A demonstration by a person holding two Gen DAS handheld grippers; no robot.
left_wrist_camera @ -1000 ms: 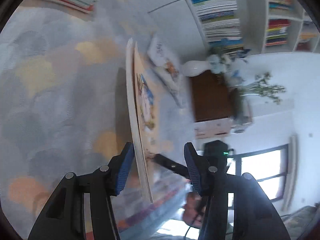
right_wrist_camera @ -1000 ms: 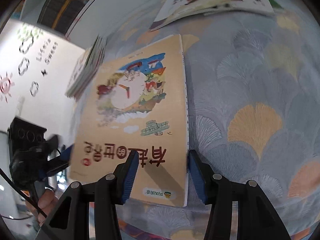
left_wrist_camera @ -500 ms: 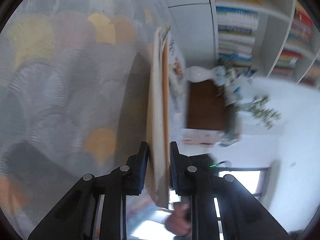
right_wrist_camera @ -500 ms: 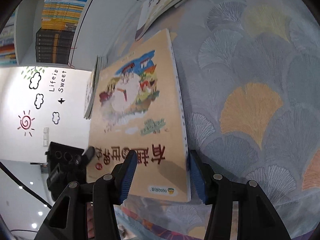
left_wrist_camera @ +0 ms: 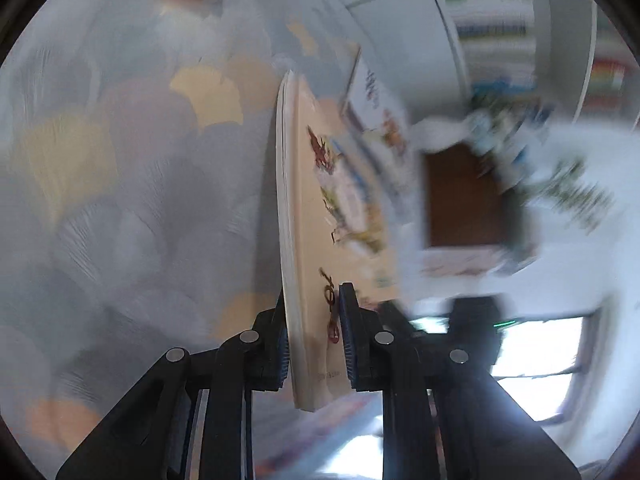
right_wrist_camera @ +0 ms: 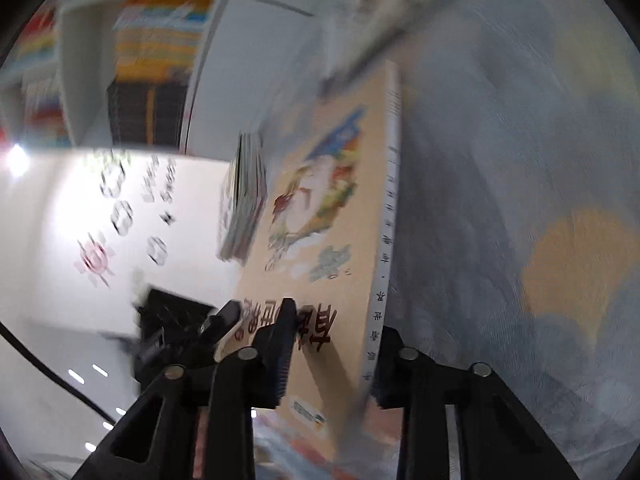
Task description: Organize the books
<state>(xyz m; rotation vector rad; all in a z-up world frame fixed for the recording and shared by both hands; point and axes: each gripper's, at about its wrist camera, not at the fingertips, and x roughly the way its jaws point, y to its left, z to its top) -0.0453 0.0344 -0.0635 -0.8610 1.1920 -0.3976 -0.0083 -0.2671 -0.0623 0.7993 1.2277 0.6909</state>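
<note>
A tan picture book [left_wrist_camera: 320,220] with red characters and a cartoon drawing stands tilted on edge above the fan-patterned rug [left_wrist_camera: 120,200]. My left gripper [left_wrist_camera: 312,340] clamps its page-edge corner, one pad on each face, and its jaws are opening slightly. In the right wrist view the same book [right_wrist_camera: 332,208] sits between the fingers of my right gripper [right_wrist_camera: 332,352], which is closing: one pad presses the front cover, the other lies behind the spine side. The left gripper [right_wrist_camera: 188,340] shows dark at the book's far corner.
A second picture book [left_wrist_camera: 376,108] lies on the rug beyond the held one. A stack of books [right_wrist_camera: 244,196] rests farther off. White bookshelves [left_wrist_camera: 496,32] full of books line the wall, with a brown cabinet [left_wrist_camera: 464,196] beside them.
The left gripper has closed on the book's page-edge corner, and the right gripper has closed on the book near its spine. The book has tipped up steeper off the rug.
</note>
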